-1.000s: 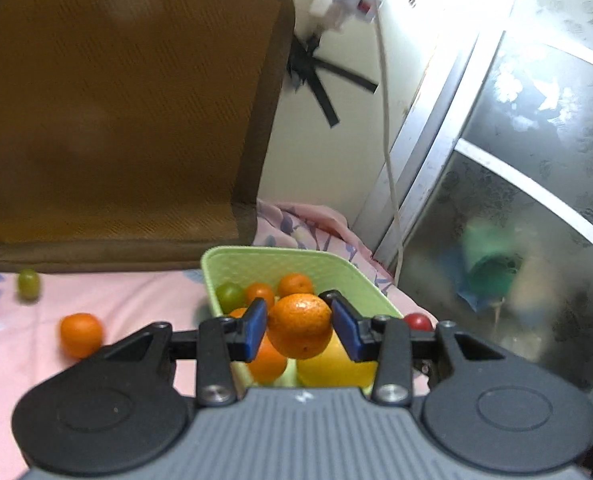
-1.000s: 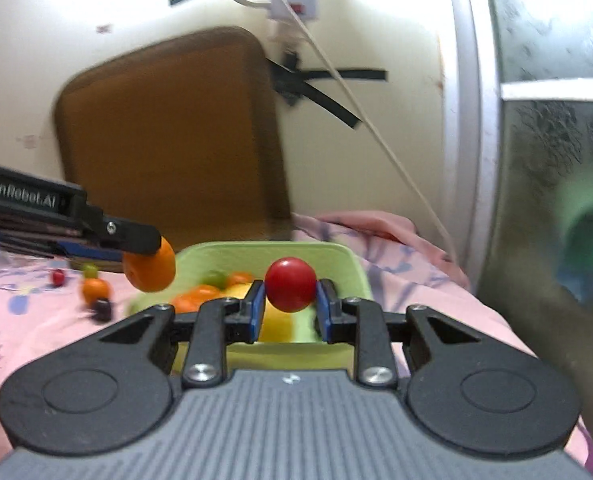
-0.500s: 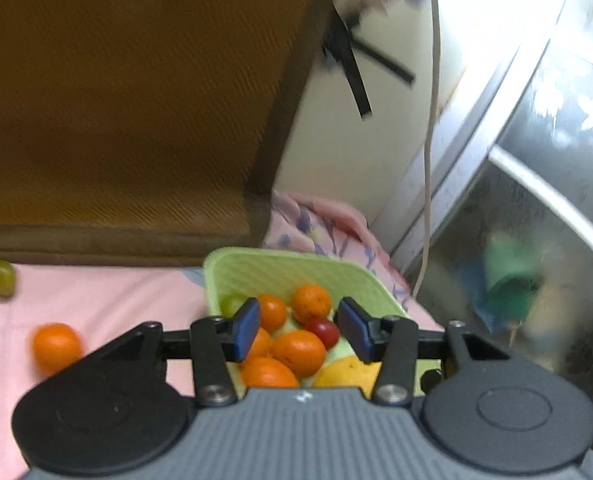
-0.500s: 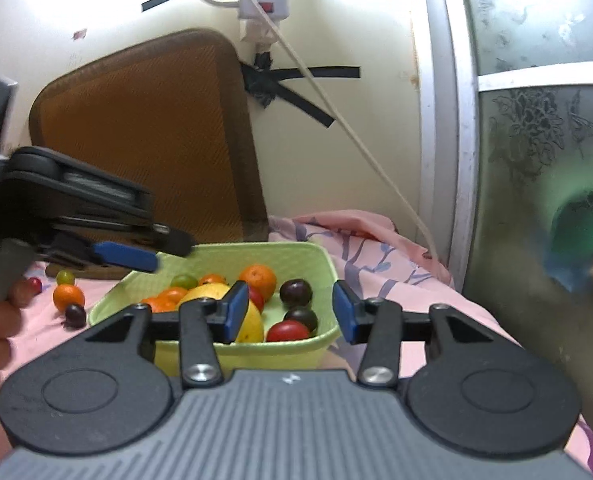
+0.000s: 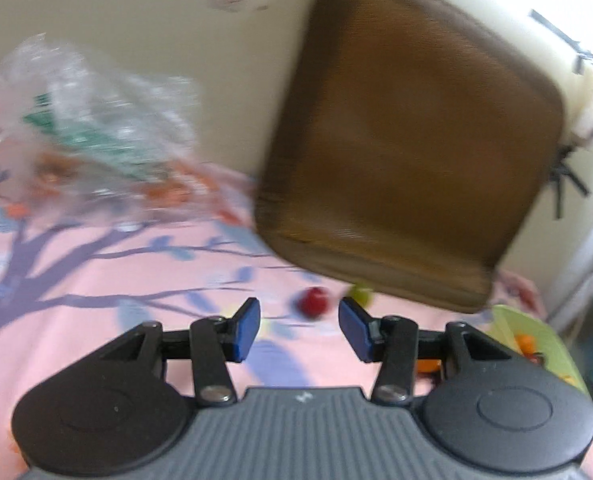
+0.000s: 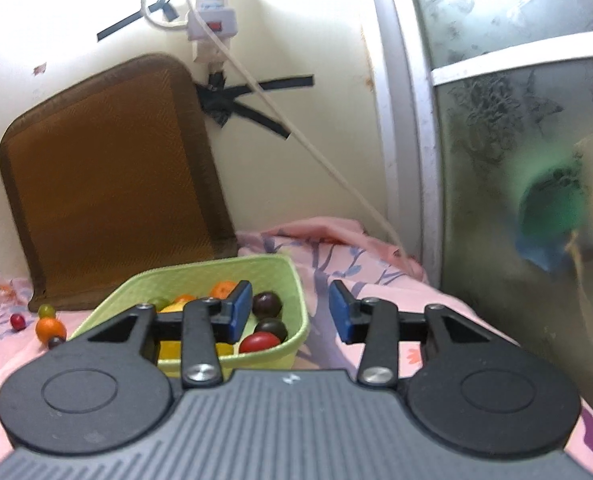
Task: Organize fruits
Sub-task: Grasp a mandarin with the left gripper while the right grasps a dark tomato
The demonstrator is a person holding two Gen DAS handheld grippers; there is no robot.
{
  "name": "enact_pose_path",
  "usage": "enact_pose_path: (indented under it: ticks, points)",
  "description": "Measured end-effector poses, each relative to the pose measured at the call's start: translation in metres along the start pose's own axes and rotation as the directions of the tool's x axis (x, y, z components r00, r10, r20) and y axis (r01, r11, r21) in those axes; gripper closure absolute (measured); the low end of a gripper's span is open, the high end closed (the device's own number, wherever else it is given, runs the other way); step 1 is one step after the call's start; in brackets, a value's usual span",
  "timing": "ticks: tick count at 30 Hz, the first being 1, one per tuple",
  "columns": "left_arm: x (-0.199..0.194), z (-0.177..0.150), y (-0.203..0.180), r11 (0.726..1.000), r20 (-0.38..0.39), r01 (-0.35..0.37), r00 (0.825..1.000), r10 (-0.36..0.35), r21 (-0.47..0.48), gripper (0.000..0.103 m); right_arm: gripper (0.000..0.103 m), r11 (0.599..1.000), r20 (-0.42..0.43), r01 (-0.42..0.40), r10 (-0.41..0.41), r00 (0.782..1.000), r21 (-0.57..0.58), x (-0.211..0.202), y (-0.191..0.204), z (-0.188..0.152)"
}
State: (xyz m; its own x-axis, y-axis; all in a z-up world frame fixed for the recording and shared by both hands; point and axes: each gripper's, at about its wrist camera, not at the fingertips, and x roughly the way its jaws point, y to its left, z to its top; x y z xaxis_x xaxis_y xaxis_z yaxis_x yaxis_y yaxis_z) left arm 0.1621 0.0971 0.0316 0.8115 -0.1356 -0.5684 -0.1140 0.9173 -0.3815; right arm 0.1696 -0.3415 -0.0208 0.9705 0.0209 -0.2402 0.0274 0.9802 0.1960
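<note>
My left gripper (image 5: 299,330) is open and empty over the pink sheet. A red cherry tomato (image 5: 314,300) lies just beyond its fingertips, and a green fruit (image 5: 360,292) sits a little to the right against the cushion. The green basket (image 5: 536,328) shows at the right edge. My right gripper (image 6: 291,314) is open with nothing between its fingers, and its jaws are closing. It hovers by the right side of the green basket (image 6: 264,354), which holds oranges, dark plums (image 6: 267,305) and a red tomato (image 6: 259,342). A loose orange (image 6: 48,328) lies left of the basket.
A brown cushion (image 5: 408,152) leans on the wall behind the fruit. A crumpled clear plastic bag (image 5: 92,120) lies at the back left. A frosted glass door (image 6: 516,180) stands on the right, and a cable (image 6: 296,128) hangs from a power strip (image 6: 212,12).
The left gripper let its orange go into the basket and swung left over the loose fruit. The right gripper released its red tomato into the basket and shifted slightly right.
</note>
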Motion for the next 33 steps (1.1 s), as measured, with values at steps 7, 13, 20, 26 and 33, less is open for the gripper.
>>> enact_pose_path:
  ticks: [7, 13, 20, 26, 33]
  points:
    - [0.032, 0.015, 0.001, 0.998, -0.024, 0.017, 1.0, -0.015, 0.053, 0.058, 0.061, 0.955, -0.021, -0.295, 0.295, 0.955, -0.019, -0.027, 0.069, 0.012]
    - [0.067, 0.012, -0.02, 0.991, -0.063, 0.048, 0.997, -0.041, 0.122, 0.051, 0.063, 0.862, -0.274, -0.433, 0.364, 0.89, -0.264, 0.016, 0.175, -0.024]
    - [0.092, 0.013, -0.017, 0.993, -0.09, 0.059, 0.995, -0.05, 0.104, 0.051, 0.063, 0.86, -0.324, -0.421, 0.327, 0.888, -0.287, 0.061, 0.204, -0.026]
    - [0.073, 0.012, -0.018, 0.996, -0.02, 0.043, 0.999, -0.041, 0.08, 0.051, 0.062, 0.889, -0.396, -0.395, 0.284, 0.873, -0.233, 0.087, 0.202, -0.031]
    - [0.064, 0.002, -0.079, 0.945, -0.115, 0.232, 0.971, -0.21, 0.231, 0.051, 0.078, 0.881, -0.413, -0.4, 0.275, 0.868, -0.253, 0.078, 0.199, -0.038]
